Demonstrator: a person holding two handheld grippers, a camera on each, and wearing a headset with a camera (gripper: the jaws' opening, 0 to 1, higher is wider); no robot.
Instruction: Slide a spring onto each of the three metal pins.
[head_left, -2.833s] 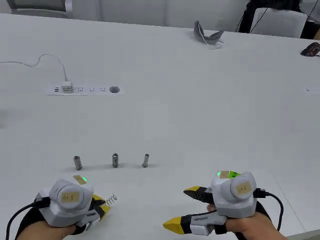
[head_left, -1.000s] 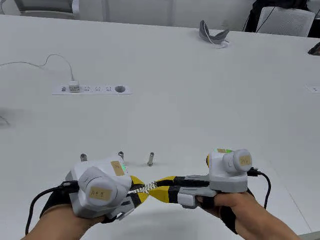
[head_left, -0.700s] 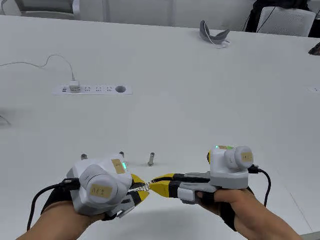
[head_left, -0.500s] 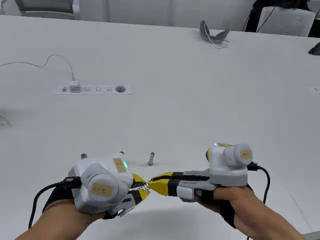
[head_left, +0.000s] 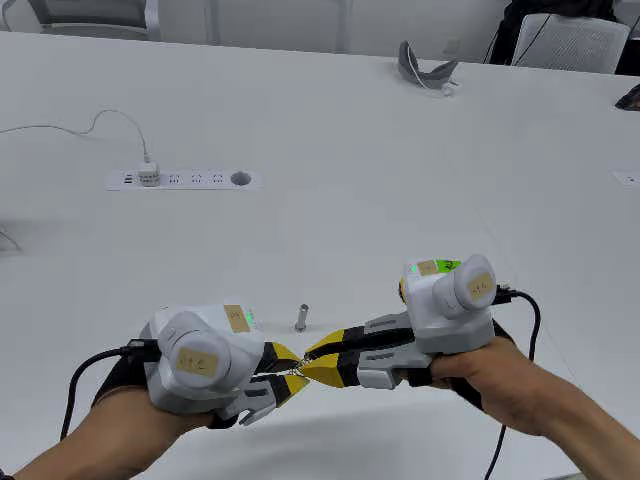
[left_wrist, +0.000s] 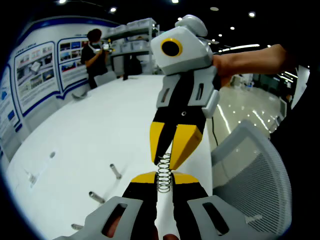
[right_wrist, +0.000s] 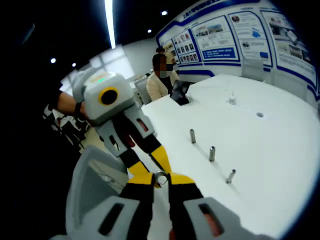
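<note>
Now the left claw and the right claw had come together, tip to tip, above the table. Before, they were far apart and the right one was wide open. Both were pinched shut on the little spring, one at each end. The three pins stood on the table nearby.

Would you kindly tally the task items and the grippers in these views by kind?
Metal pins: 3
Spring in the jaws: 1
Grippers: 2, the left gripper and the right gripper
Total: 6
</note>
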